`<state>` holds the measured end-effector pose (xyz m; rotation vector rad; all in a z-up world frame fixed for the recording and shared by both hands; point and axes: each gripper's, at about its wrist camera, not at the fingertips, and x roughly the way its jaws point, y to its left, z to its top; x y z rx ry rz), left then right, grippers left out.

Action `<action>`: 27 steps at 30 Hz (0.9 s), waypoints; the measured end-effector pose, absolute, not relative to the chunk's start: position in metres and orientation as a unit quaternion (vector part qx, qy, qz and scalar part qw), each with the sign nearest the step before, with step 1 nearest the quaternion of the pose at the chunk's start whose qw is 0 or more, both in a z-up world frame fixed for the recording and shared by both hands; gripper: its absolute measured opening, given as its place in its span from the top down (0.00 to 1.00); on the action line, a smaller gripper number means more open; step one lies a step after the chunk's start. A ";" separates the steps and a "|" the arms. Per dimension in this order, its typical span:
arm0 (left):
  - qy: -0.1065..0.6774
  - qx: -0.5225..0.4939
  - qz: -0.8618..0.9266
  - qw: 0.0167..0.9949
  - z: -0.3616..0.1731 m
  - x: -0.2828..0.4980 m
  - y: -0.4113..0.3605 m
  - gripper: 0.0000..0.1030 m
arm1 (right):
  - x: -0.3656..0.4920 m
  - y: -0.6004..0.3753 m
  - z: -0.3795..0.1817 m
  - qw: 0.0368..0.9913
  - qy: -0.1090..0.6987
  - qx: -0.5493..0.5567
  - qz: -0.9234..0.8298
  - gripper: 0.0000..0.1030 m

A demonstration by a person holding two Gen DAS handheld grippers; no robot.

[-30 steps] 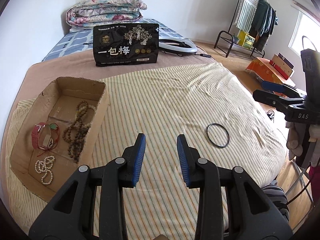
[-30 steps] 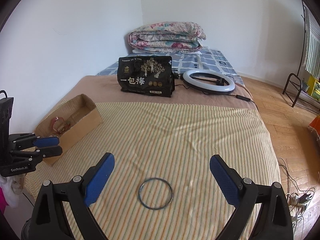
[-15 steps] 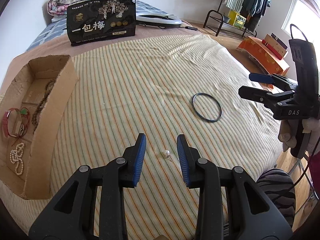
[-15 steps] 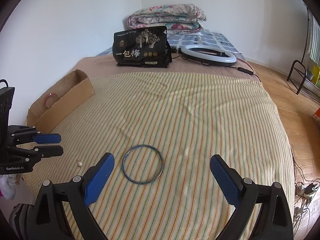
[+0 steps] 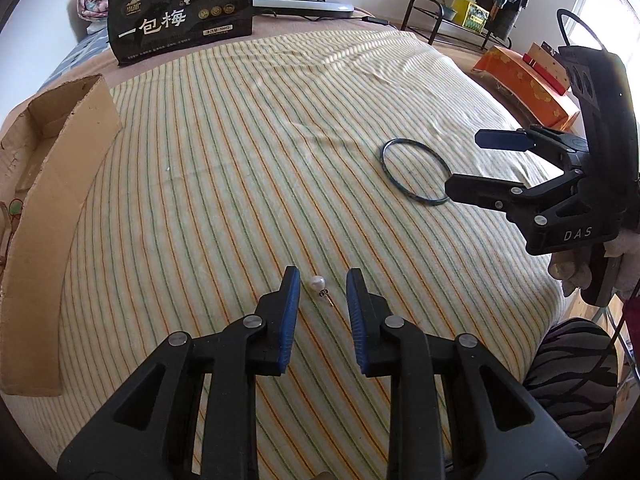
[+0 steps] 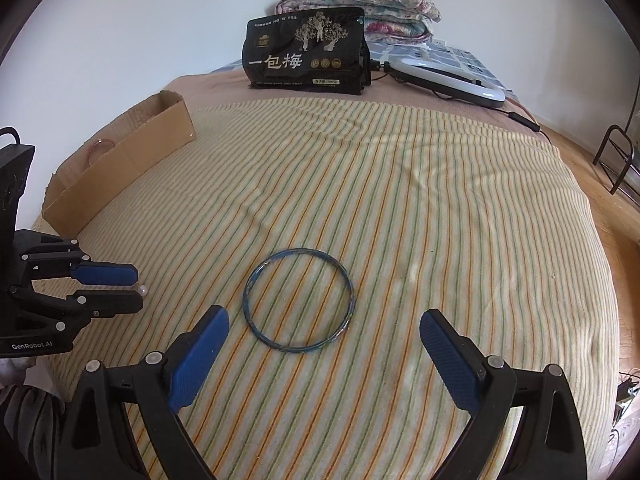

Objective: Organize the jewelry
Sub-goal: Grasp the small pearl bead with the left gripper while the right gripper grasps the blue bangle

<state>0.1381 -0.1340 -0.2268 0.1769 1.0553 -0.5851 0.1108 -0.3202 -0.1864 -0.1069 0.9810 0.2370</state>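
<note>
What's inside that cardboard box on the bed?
Little shows from here. In the left claw's view, the cardboard box reveals bare inner walls and a sliver of red and green at its near end. In the right claw's view a thin ring peeks over its rim. Its wall hides the floor.

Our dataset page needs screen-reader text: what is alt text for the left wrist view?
The left hand-held gripper, jaws closing, straddles a pearl earring lying on a striped blanket. A dark bangle lies beyond, near the open right hand-held gripper.
</note>
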 end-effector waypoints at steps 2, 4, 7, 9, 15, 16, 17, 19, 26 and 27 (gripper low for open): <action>0.497 0.085 -0.276 0.818 -0.229 0.139 -0.135 0.81 | 0.113 -0.319 -0.190 0.872 0.473 -0.052 0.115 0.05; 0.497 0.089 -0.275 0.818 -0.231 0.139 -0.136 0.83 | 0.115 -0.316 -0.193 0.870 0.476 -0.053 0.116 0.05; 0.498 0.091 -0.274 0.818 -0.233 0.141 -0.137 0.85 | 0.119 -0.314 -0.198 0.867 0.480 -0.057 0.118 0.05; 0.498 0.093 -0.274 0.818 -0.234 0.141 -0.137 0.88 | 0.122 -0.311 -0.200 0.865 0.483 -0.059 0.119 0.05; 0.496 0.097 -0.274 0.819 -0.235 0.143 -0.138 0.92 | 0.129 -0.301 -0.207 0.858 0.493 -0.077 0.118 0.05; 0.495 0.097 -0.274 0.819 -0.235 0.143 -0.138 0.92 | 0.129 -0.301 -0.208 0.858 0.494 -0.079 0.118 0.05; 0.494 0.098 -0.274 0.819 -0.235 0.143 -0.138 0.92 | 0.130 -0.300 -0.209 0.857 0.495 -0.080 0.118 0.05; 0.493 0.099 -0.274 0.820 -0.235 0.142 -0.139 0.92 | 0.131 -0.300 -0.210 0.856 0.497 -0.081 0.116 0.08; 0.492 0.098 -0.275 0.820 -0.234 0.142 -0.138 0.92 | 0.130 -0.300 -0.207 0.857 0.494 -0.084 0.120 0.29; 0.491 0.099 -0.275 0.821 -0.234 0.142 -0.138 0.92 | 0.130 -0.300 -0.207 0.857 0.495 -0.085 0.120 0.29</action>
